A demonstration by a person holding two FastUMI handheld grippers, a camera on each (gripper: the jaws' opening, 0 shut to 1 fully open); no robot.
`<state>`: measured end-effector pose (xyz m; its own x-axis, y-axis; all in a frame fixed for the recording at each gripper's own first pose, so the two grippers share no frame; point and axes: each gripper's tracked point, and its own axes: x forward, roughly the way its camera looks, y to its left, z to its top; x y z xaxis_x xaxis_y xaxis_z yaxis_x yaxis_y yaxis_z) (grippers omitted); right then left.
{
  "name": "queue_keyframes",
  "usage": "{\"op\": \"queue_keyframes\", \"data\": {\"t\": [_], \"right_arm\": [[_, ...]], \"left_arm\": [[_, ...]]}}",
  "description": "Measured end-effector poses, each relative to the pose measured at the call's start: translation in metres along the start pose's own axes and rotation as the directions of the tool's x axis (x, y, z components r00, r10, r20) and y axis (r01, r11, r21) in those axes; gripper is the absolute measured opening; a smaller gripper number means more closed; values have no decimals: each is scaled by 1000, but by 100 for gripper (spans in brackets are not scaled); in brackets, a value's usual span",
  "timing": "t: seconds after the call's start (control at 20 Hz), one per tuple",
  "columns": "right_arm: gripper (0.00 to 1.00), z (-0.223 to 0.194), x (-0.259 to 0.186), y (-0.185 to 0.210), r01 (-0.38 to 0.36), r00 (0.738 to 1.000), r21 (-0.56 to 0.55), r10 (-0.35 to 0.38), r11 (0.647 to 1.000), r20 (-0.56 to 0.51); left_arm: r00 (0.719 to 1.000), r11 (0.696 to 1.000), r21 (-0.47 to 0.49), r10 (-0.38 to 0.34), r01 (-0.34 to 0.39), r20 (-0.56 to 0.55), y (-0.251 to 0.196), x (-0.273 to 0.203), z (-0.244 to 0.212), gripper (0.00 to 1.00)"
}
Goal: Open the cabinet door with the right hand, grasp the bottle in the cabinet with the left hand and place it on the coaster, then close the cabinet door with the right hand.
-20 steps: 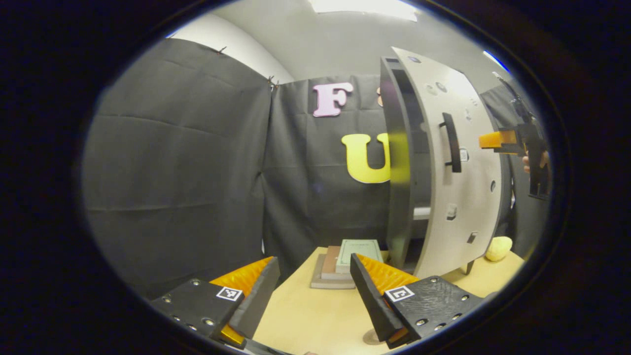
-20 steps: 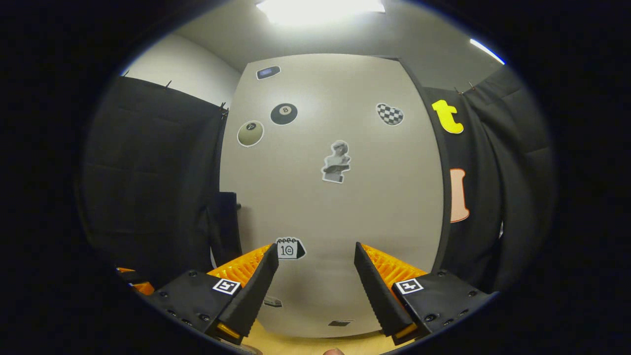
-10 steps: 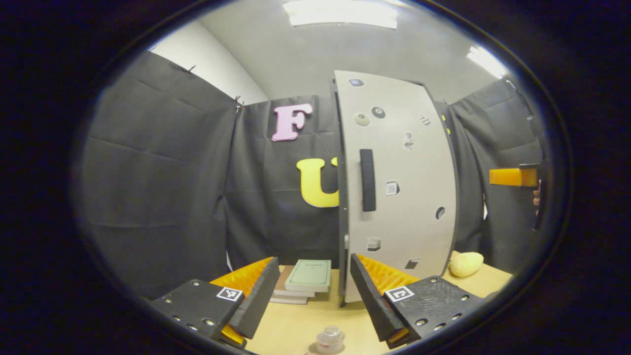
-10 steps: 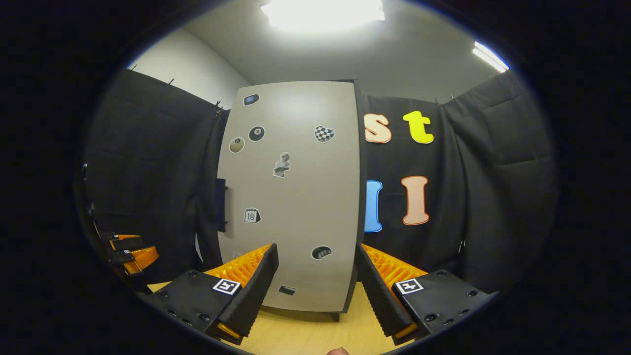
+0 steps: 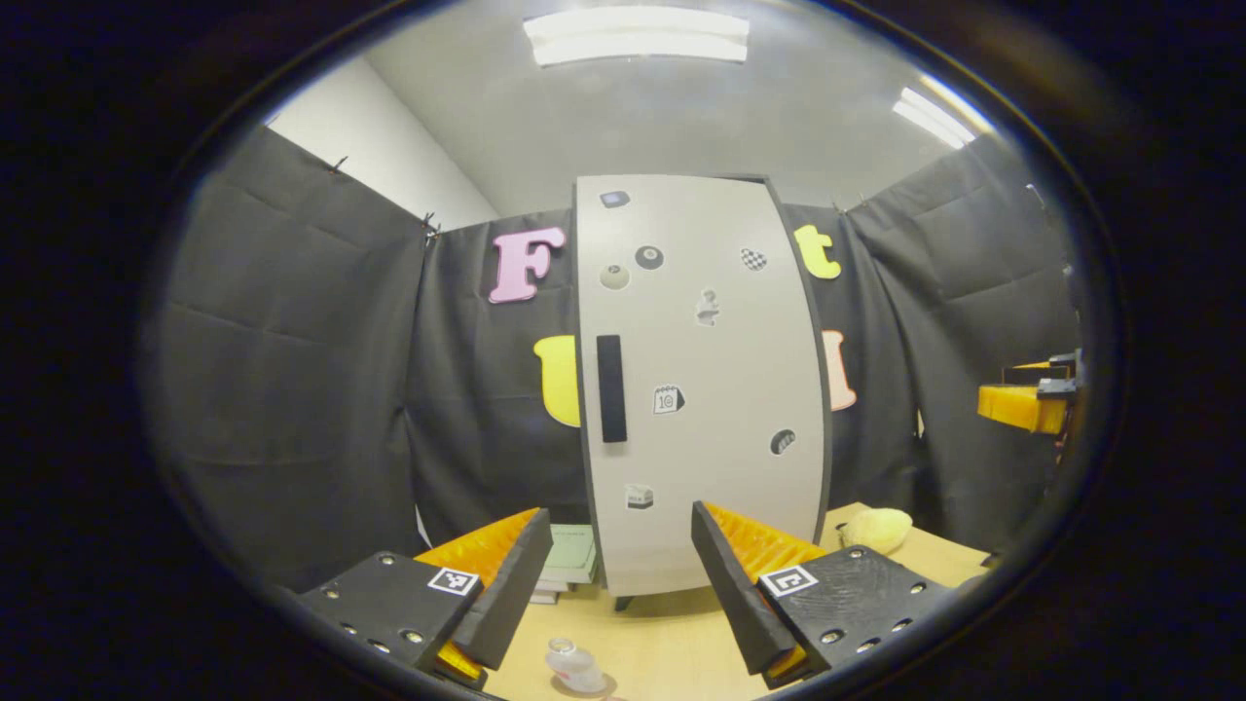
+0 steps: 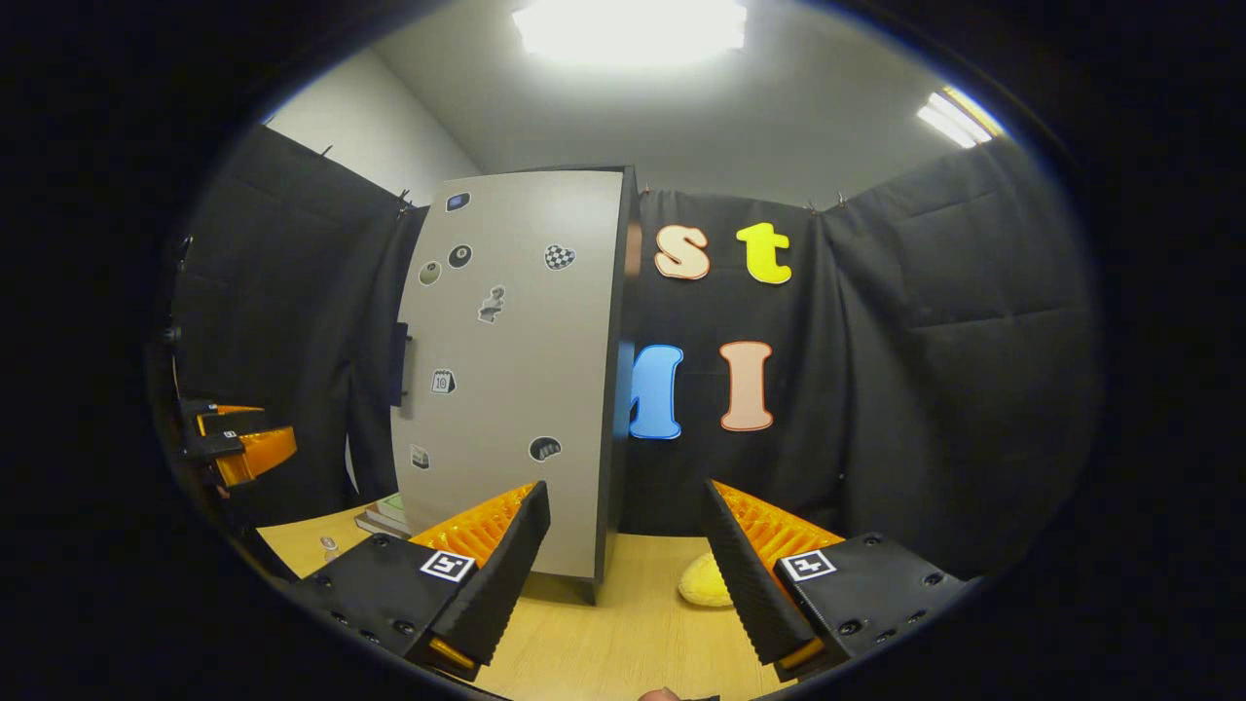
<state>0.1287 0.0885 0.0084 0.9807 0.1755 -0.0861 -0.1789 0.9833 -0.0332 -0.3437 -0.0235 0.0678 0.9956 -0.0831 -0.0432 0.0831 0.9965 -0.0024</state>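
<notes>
I am holding both tongs released and empty: left gripper (image 5: 613, 574), right gripper (image 6: 623, 570). The bottle (image 5: 572, 666) is standing on the table (image 5: 662, 643) near me, the cabinet door (image 5: 701, 389) looking closed. My risk: clipping the bottle while pulling away.

The right gripper (image 6: 623, 574) has its two fingers wide apart with nothing between them. Past the left finger stands the cabinet (image 6: 516, 370) with its door shut. A yellow lumpy thing (image 6: 703, 582) lies on the table (image 6: 623, 643) just beside the right finger. The left gripper (image 6: 238, 443) is far off to the left.
</notes>
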Motion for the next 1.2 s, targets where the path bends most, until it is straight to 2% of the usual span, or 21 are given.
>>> {"op": "queue_keyframes", "data": {"t": [0.3,0.35,0.4,0.75,0.8,0.85,1.0,1.05,1.1,1.2], "right_arm": [[98,-6,-24,-6,59,998,50,-59,997,-8],[94,-6,-28,-8,69,998,59,-69,996,-8],[98,-3,-30,-6,69,998,70,-69,995,-1],[98,20,-41,5,83,996,67,-86,994,38],[94,21,-42,7,81,996,66,-84,995,39],[98,21,-44,11,78,996,67,-81,995,38],[98,18,-46,17,77,997,63,-78,995,24],[94,17,-47,19,75,997,61,-76,995,19],[98,16,-48,21,73,997,59,-74,996,15],[98,16,-51,24,74,997,52,-74,996,13]], "left_arm": [[1000,999,36,-19,18,22,4,-7,7,87],[999,999,39,-24,23,23,6,-8,8,87],[999,999,44,-27,26,26,9,-9,9,87],[999,1000,10,-15,15,33,31,-15,7,89],[999,1000,6,-14,14,30,35,-16,5,89],[1000,1000,4,-13,13,29,37,-18,5,87],[1000,1000,6,-7,7,31,46,-20,5,87],[1000,1000,6,-5,5,31,48,-21,4,87],[1000,1000,6,-4,4,30,51,-22,3,89],[1000,1000,4,0,-1,29,55,-23,3,87]]}}
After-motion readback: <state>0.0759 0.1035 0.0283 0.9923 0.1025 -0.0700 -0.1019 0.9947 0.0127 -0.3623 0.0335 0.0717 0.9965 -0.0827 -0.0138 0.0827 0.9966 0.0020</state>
